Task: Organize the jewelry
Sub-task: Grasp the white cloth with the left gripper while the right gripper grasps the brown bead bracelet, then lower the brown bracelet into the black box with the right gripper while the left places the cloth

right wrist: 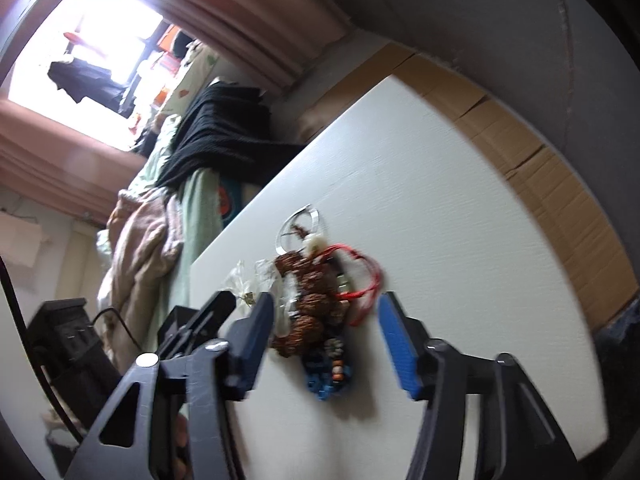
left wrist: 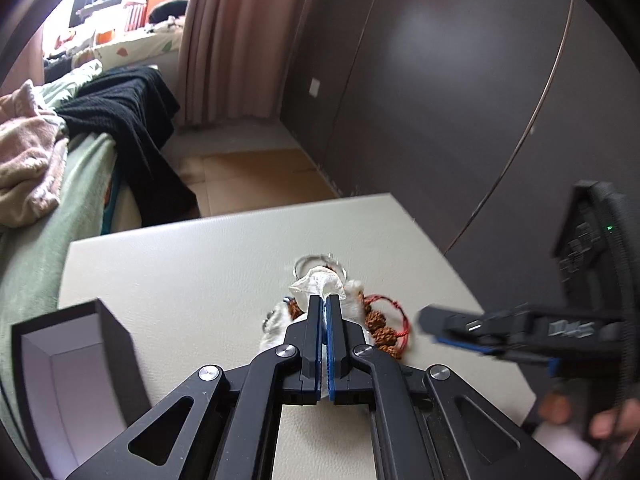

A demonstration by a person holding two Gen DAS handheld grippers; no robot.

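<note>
Nearest the left wrist camera, the left gripper (left wrist: 324, 300) is pinching a small clear plastic bag (left wrist: 318, 280) by its crumpled top, its jaws pressed together on the film with nothing but a thin fold between them. To its left, an open dark box (left wrist: 68, 360) with a pale lining is standing at the near corner of the white table (left wrist: 180, 272). The right gripper (right wrist: 324, 320) is hovering over the same heap from the other side, its jaws standing apart, astride the pile and not pressing on anything.

The jewelry is lying in one tangled heap near the middle of the table: a string of rough brown beads (right wrist: 308, 300), a red cord (right wrist: 360, 276) looping around them, a blue beaded piece (right wrist: 328, 376) closest to the right camera, and a silver bangle (right wrist: 298, 226) at the far end.

All of it looks light. The bag is soft and slippery, so the bunched neck is probably the safest hold. The bead string should be limp and likely to drag the red cord along; gripping across a couple of beads seems better than pulling the cord. The bangle looks stiff and smooth, and is best taken across its rim.

Beyond the table, a bed (left wrist: 48, 208) with a black throw (left wrist: 132, 116) and pink curtains (left wrist: 236, 40) are filling the background.
</note>
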